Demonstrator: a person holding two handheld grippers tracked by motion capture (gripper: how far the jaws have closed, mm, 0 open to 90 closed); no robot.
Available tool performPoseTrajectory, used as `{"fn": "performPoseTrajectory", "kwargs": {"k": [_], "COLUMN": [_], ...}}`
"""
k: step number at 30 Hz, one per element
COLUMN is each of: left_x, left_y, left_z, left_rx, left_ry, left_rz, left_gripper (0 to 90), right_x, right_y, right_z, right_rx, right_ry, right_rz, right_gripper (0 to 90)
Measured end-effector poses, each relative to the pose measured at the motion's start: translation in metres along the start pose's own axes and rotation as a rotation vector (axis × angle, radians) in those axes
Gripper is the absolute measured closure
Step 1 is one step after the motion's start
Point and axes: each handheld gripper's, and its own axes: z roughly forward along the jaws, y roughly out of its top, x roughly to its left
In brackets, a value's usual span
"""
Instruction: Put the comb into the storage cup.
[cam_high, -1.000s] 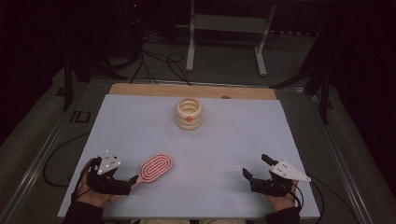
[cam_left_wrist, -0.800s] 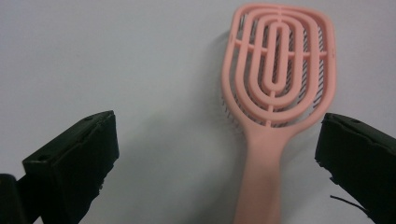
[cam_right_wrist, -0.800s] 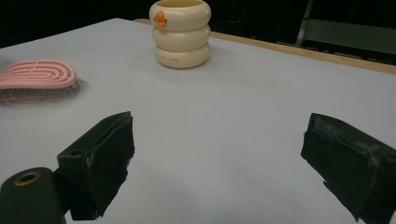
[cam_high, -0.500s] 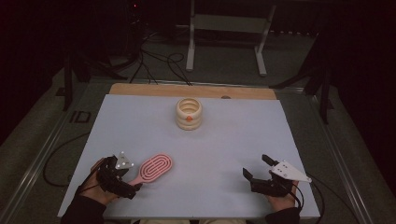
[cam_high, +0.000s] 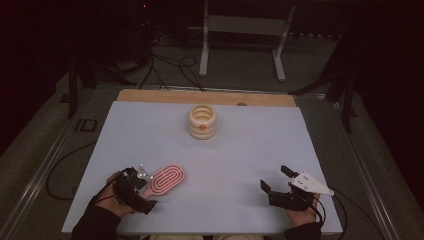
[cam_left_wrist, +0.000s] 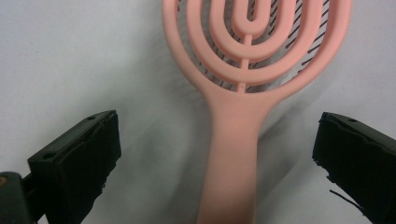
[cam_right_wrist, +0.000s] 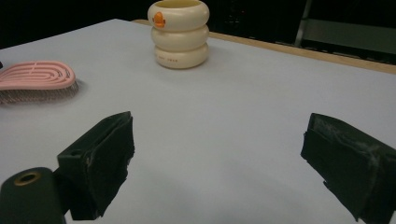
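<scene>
A pink hairbrush (cam_high: 166, 180) lies bristles-down at the front left of the table, its handle pointing at my left gripper (cam_high: 145, 190). In the left gripper view the handle (cam_left_wrist: 231, 154) runs up between the two jaws of the left gripper (cam_left_wrist: 217, 154), which stand wide apart without touching it. A cream ribbed cup (cam_high: 202, 121) with an orange mark stands upright at the back centre. My right gripper (cam_high: 274, 178) rests open near the front right edge, holding nothing. The right gripper view has the right gripper (cam_right_wrist: 219, 149) facing the cup (cam_right_wrist: 180, 32), with the brush (cam_right_wrist: 35, 79) at its left.
A white sheet (cam_high: 240, 150) covers the table, with a wooden strip (cam_high: 150, 96) along the far edge. Beyond the table are floor cables (cam_high: 170, 67) and a metal stand (cam_high: 240, 25). Open surface lies between the brush, the cup and the right gripper.
My left gripper has rolled over and dropped toward the table, and its open jaws now straddle the brush handle. The brush, the cup and the right gripper have not moved.
</scene>
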Motion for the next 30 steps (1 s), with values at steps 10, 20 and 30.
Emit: {"fn": "performPoseTrajectory", "kwargs": {"k": [10, 20, 30], "left_x": [-0.0031, -0.004, -0.0015], "left_y": [0.0037, 0.007, 0.0094], "left_z": [0.0028, 0.0006, -0.0004], "left_rx": [0.038, 0.056, 0.076], "left_ry": [0.007, -0.003, -0.006], "left_rz": [-0.013, 0.014, 0.009], "left_gripper": [16.8, 42.2, 67.4], "right_x": [-0.0003, -0.0004, 0.0002], "right_y": [0.0, 0.0, -0.0002], "right_z": [-0.0002, -0.0003, 0.0004], "right_rx": [0.0, -0.001, 0.001], "right_ry": [-0.003, -0.003, -0.001], "right_rz": [0.003, 0.002, -0.001], "right_gripper": [8.9, 8.9, 8.9]}}
